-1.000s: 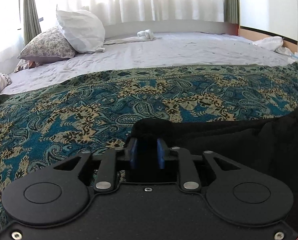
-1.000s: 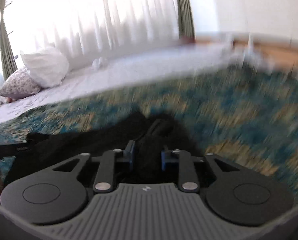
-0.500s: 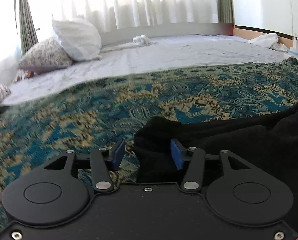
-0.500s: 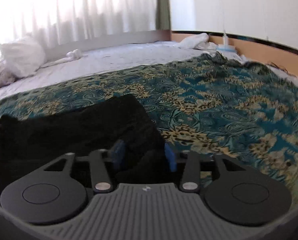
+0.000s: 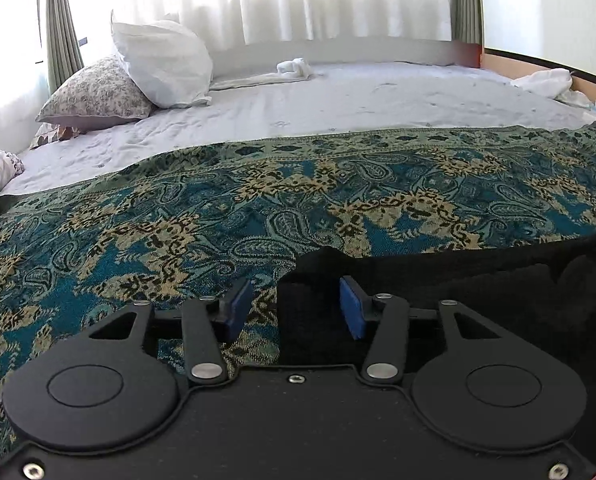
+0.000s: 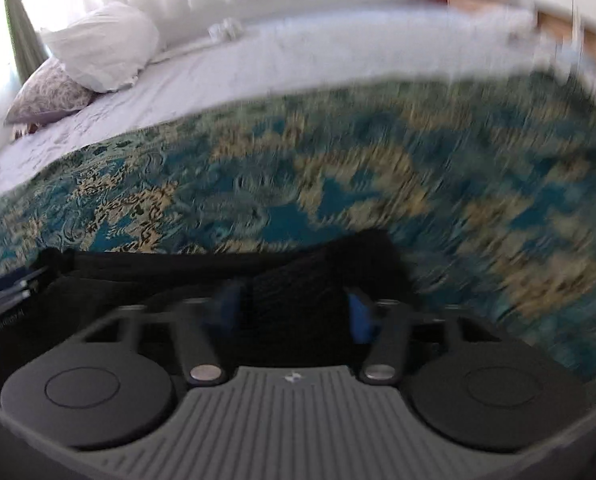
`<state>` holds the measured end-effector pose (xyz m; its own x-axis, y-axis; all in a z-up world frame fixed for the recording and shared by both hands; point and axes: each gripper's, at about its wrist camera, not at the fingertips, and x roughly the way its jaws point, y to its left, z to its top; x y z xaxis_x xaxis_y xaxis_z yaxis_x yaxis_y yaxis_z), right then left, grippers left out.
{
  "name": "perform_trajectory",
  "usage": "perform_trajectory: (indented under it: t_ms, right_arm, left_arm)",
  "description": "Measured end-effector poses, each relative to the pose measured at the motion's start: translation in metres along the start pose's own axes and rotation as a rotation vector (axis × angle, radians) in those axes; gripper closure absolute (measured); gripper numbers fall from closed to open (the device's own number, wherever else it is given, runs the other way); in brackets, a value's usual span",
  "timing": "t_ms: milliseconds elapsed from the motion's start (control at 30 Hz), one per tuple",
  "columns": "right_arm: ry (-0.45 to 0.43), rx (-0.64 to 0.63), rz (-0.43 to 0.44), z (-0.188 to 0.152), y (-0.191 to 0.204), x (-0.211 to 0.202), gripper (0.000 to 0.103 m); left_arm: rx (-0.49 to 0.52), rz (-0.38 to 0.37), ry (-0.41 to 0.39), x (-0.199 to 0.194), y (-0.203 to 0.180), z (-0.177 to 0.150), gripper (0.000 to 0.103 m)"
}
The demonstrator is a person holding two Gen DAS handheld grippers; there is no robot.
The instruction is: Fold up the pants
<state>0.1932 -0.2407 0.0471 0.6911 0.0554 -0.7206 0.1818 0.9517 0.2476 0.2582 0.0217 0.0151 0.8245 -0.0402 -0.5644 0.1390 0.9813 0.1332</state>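
Bed [image 5: 338,92] with patterned throw [image 5: 177,220]; black pants [image 5: 478,280] lie along its near edge.

Both grips have let go since a second ago: left hand-held gripper [image 5: 293,306] stands half-wide, a pants corner loose between its pads; right hand-held gripper [image 6: 293,312] is closing over a fold. Likely regrasping. Count: one pants, two pillows [image 5: 161,62], two grippers.

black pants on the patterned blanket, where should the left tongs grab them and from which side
Take the black pants at their raised left corner, which sits between the open left tongs. Come from the near edge, low over the patterned blanket: that corner stands proud while the rest lies flat.
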Motion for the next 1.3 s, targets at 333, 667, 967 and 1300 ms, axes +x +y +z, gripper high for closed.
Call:
perform_trajectory:
  t_ms: [333,667,967,1300]
  right_arm:
    - [-0.209,-0.008,-0.178,-0.025,-0.001,0.001,0.055]
    - [-0.333,0.012,-0.2,-0.031,-0.003,-0.056,0.028]
    - [-0.354,-0.246,-0.204,-0.09,0.03,-0.084,0.028]
    - [-0.288,-0.197,-0.235,-0.115,0.013,-0.075,0.027]
  left_arm:
    - [-0.072,-0.009,0.012,0.02,-0.002,0.008,0.054]
    - [-0.093,-0.02,-0.066,-0.052,0.009,0.011,0.057]
    - [-0.109,-0.084,-0.098,-0.171,-0.008,-0.074,0.056]
    - [-0.023,-0.047,-0.024,-0.205,-0.027,-0.131,0.048]
